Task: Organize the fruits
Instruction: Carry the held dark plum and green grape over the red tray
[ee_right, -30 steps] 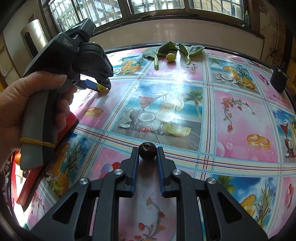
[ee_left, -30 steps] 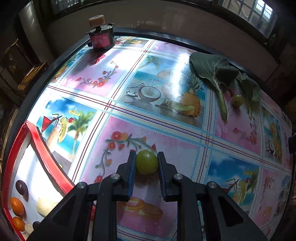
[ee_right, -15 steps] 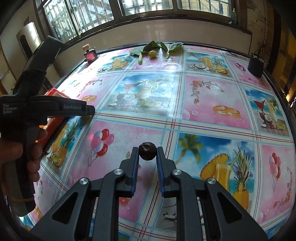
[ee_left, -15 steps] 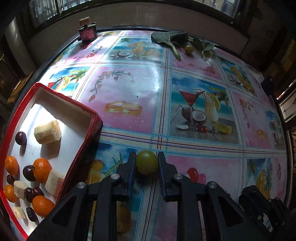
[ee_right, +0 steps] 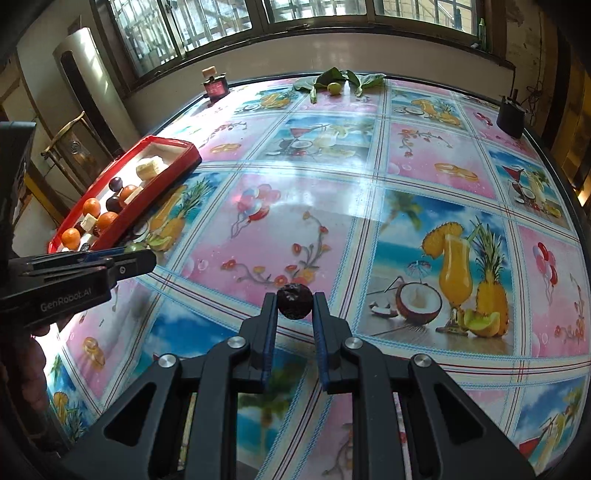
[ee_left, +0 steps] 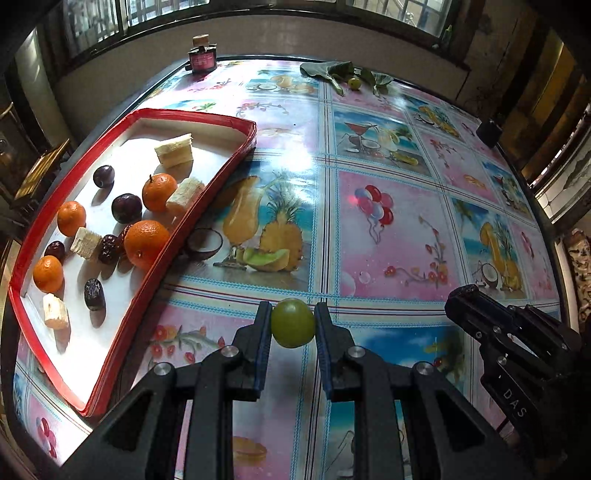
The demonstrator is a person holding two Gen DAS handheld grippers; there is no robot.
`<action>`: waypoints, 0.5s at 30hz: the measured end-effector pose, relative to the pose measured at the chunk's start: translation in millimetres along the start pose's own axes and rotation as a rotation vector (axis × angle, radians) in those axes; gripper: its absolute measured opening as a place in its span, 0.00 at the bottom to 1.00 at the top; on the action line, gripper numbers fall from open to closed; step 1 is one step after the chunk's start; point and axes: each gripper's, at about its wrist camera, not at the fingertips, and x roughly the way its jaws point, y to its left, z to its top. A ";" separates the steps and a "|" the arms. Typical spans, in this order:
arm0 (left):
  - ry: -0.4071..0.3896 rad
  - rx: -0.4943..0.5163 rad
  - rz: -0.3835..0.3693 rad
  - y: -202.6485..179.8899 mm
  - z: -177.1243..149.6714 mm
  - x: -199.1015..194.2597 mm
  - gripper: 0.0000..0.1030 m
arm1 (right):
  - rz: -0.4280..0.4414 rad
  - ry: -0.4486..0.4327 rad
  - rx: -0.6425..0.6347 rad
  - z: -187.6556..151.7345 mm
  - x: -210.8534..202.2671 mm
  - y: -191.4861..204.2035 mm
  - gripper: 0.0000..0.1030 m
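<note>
From the left wrist view, the left gripper is clenched on a green grape above the patterned tablecloth, with the red tray of oranges, dark fruit and banana pieces just to its left. From the right wrist view, the right gripper pinches a dark wrinkled date over the cloth; the tray sits far left.

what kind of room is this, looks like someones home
Probably a home dining or living room: a round table under a fruit-print plastic cloth, barred windows behind it, and a wooden chair by the wall.
</note>
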 end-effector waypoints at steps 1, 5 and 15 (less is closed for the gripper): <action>-0.003 0.000 0.001 3.5 -6.0 -4.2 0.21 | 0.010 -0.001 -0.007 -1.1 -0.2 7.0 0.20; 0.004 -0.046 -0.021 25.1 -26.7 -18.2 0.21 | 0.058 -0.008 -0.041 1.8 1.9 37.9 0.20; -0.076 -0.201 0.062 117.5 -21.6 -53.7 0.21 | 0.187 -0.029 -0.151 33.3 20.1 133.7 0.20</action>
